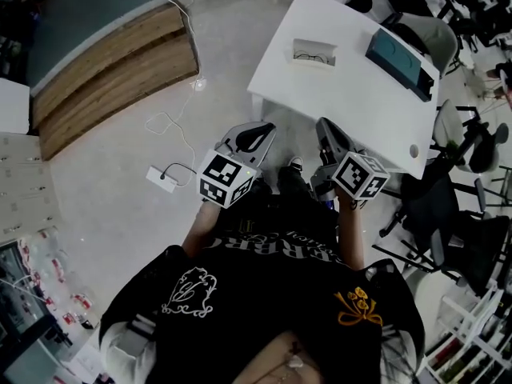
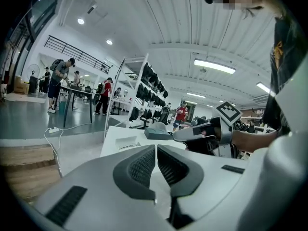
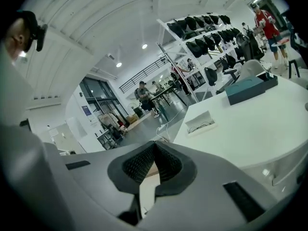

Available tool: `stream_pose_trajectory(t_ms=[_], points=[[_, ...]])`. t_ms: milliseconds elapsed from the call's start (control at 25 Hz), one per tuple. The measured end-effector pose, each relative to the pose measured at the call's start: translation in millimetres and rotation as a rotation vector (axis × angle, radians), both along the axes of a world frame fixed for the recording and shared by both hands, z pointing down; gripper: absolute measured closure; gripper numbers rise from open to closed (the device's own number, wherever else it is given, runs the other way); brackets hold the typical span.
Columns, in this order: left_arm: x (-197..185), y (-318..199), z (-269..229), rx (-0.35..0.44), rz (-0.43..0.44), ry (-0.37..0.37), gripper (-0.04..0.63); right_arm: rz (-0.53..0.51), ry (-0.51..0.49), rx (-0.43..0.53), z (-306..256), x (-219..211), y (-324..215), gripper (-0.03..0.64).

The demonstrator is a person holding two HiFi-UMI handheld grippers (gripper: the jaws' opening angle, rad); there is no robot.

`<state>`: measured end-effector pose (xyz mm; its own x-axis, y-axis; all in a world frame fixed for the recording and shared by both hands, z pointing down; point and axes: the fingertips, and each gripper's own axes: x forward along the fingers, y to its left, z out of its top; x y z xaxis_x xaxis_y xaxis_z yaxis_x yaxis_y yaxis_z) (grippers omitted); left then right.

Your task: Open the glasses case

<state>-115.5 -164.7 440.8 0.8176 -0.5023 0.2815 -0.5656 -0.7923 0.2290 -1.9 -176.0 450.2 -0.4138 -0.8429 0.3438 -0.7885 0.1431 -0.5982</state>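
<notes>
On far-right part of white table (image 1: 344, 102): teal glasses case (image 1: 398, 57), flat, apparently closed, close to table edge, well apart from both grippers. Near side, short of table: left gripper (image 2: 156, 147) and right gripper (image 3: 155, 143), jaws pressed together, nothing between.

Risk: lid pushed with case unbraced, case likely to slide off edge.

Hinge and latch not discernible. White tray (image 1: 314, 52), left of case: thin dark contents, unidentifiable.

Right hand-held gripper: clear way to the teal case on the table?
Likely yes: only bare white table lies between the right hand-held gripper and the teal case, though it sits at the far edge.
</notes>
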Motion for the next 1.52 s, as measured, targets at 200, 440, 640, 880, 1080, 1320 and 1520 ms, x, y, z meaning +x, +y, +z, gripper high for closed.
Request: stream_pose_trajectory(t_ms=[200,440,640,880,1080,1320,1520], points=[[3,11,0,0.002,0.002,0.01,0.568,-0.023,0.048,0.005,-1,-3,14,0.604],[11,27,-4,0.01,0.008,-0.001,0.568,-0.051,0.098,0.034,-10,-1,30,0.604],[34,47,-4,-0.001,0.006,-0.018,0.567,-0.061,0.108,0.065,-14,16,59,0.604],[76,94,-13,-0.02,0.032,-0.005,0.568,-0.086,0.058,0.082,-17,42,101,0.604],[99,130,-16,-0.011,0.034,-0.007,0.568,-0.133,0.049,0.105,-21,53,129,0.604],[112,165,-15,-0.003,0.009,-0.006,0.568,-0.174,0.021,0.116,-22,62,162,0.604],[121,186,-12,0.001,-0.003,-0.013,0.568,-0.203,0.073,0.119,-17,71,179,0.604]])
